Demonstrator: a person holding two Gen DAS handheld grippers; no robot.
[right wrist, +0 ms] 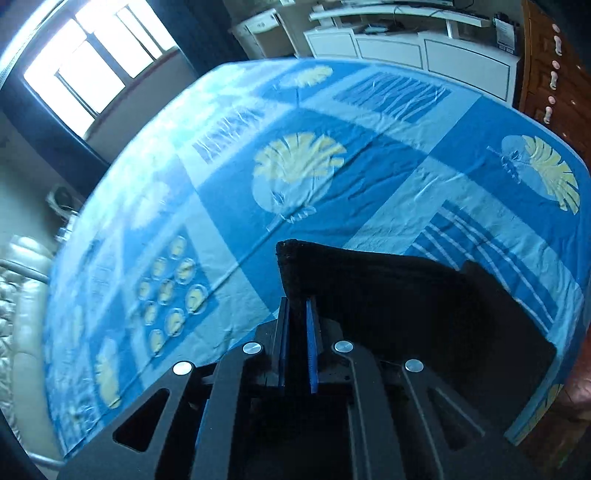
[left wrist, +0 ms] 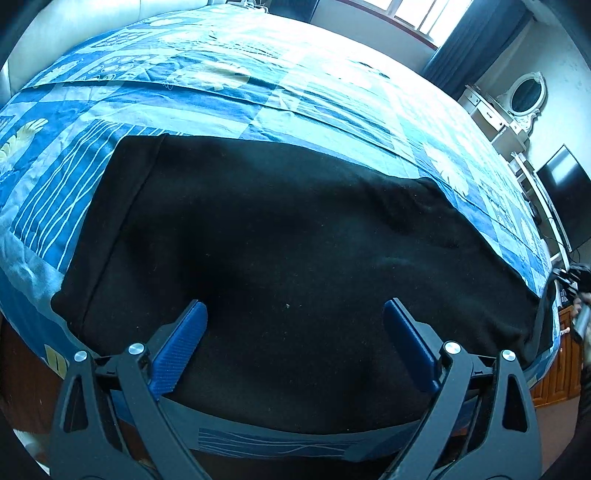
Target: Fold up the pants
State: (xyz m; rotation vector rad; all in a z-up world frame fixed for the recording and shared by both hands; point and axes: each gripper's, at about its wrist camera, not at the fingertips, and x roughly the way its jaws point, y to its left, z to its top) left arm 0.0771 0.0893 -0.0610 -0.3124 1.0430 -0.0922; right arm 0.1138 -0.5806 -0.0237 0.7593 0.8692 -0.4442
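Note:
Black pants (left wrist: 280,258) lie spread flat across the near part of a bed with a blue patterned cover (left wrist: 229,85). Over their near edge my left gripper (left wrist: 295,314) hovers open, its blue pads wide apart with only cloth below them. In the right wrist view my right gripper (right wrist: 297,306) is shut on an end of the black pants (right wrist: 388,291), with a corner of the cloth sticking up between the blue pads. The rest of the garment trails off to the right over the cover (right wrist: 295,162).
A window (left wrist: 424,14) and dark curtain stand beyond the far side of the bed. A white dresser with an oval mirror (left wrist: 524,92) and a dark screen (left wrist: 565,195) are at the right. White cabinets (right wrist: 406,48) and a wooden door (right wrist: 554,74) lie past the bed.

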